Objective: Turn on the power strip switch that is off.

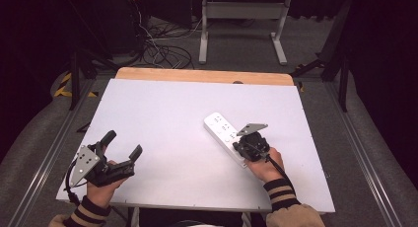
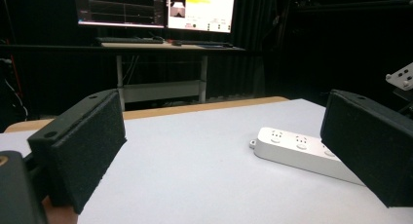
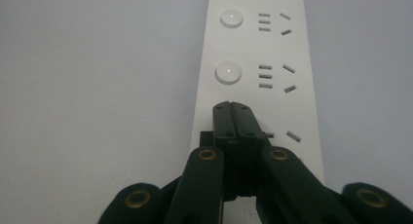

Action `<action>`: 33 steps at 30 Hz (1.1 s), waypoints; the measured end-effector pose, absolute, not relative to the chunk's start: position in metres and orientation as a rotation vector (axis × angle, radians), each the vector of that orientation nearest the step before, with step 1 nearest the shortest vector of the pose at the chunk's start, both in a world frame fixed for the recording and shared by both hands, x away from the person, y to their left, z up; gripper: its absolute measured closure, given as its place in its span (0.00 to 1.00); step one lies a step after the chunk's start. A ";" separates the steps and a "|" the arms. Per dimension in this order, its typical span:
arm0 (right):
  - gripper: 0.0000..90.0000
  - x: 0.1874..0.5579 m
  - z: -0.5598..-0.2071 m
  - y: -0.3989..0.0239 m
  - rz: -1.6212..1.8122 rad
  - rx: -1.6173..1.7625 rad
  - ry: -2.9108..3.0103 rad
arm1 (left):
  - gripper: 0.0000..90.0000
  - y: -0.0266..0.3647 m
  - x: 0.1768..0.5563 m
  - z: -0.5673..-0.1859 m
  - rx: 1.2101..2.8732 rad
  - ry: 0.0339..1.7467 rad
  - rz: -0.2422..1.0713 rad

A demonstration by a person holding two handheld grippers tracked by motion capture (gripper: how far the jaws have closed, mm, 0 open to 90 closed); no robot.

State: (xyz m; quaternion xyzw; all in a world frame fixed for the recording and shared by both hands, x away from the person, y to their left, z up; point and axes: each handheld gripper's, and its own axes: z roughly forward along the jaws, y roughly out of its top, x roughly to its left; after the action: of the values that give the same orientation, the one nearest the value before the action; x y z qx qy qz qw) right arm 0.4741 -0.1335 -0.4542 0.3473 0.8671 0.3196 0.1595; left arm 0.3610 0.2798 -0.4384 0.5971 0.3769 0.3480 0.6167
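A white power strip (image 1: 223,130) lies slanted on the white table (image 1: 167,113), right of centre. My right gripper (image 1: 245,142) is shut, its jaws pressed together, and sits over the strip's near end. In the right gripper view the closed tips (image 3: 232,107) rest over the power strip (image 3: 253,63) just below a round button (image 3: 228,73), hiding whatever lies beneath them; another round button (image 3: 231,17) is farther along. My left gripper (image 1: 122,144) stands open at the table's front left with nothing between its jaws. The left gripper view has the power strip (image 2: 297,153) lying past its right jaw.
A wooden strip (image 1: 202,75) runs along the table's far edge. Behind the table stand a white desk frame (image 1: 241,24) and tangled cables (image 1: 162,49) on the floor. A desk with lit monitors (image 2: 156,7) is across the room.
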 end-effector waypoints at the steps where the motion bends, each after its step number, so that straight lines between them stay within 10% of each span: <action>1: 1.00 0.474 -0.454 -0.133 0.910 0.990 2.476 | 0.03 0.280 0.361 -0.438 1.374 0.869 0.800; 33: 1.00 0.474 -0.455 -0.135 0.928 1.004 2.471 | 0.04 0.279 0.362 -0.439 1.398 0.871 0.799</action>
State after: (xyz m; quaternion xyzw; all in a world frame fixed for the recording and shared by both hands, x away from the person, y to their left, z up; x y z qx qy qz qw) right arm 0.4740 -0.1346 -0.4549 0.3510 0.8640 0.3245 0.1584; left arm 0.3621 0.2790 -0.4392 0.6054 0.3771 0.3458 0.6097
